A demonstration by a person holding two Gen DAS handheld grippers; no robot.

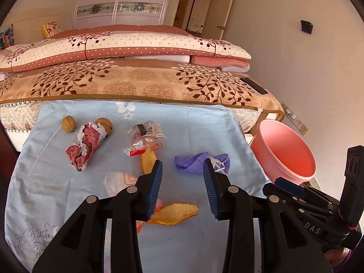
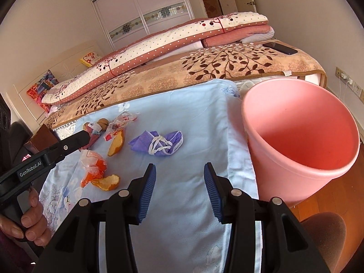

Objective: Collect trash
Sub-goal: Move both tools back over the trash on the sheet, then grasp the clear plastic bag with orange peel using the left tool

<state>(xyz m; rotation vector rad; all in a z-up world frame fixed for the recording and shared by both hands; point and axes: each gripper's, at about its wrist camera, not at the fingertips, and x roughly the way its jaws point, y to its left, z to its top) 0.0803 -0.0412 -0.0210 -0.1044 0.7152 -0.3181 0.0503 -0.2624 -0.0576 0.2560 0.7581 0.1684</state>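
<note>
Both grippers hover over a pale blue cloth (image 1: 56, 154) spread along the edge of a bed (image 1: 136, 84). On the left gripper (image 1: 183, 182) the blue pads stand apart with nothing between them, above a piece of orange peel (image 1: 175, 212). A second peel (image 1: 147, 160) lies just past its left finger, touching a clear wrapper (image 1: 145, 138). Further left lie a crumpled red wrapper (image 1: 84, 147) and two walnuts (image 1: 68, 124). On the right gripper (image 2: 179, 182) the pads are also apart and empty, over bare cloth. A purple face mask (image 2: 157, 144) lies just ahead of it. Beside the cloth, at the right, stands a pink bin (image 2: 302, 136), tilted toward the camera. A dark phone (image 2: 279, 48) rests on the far blanket.
</note>
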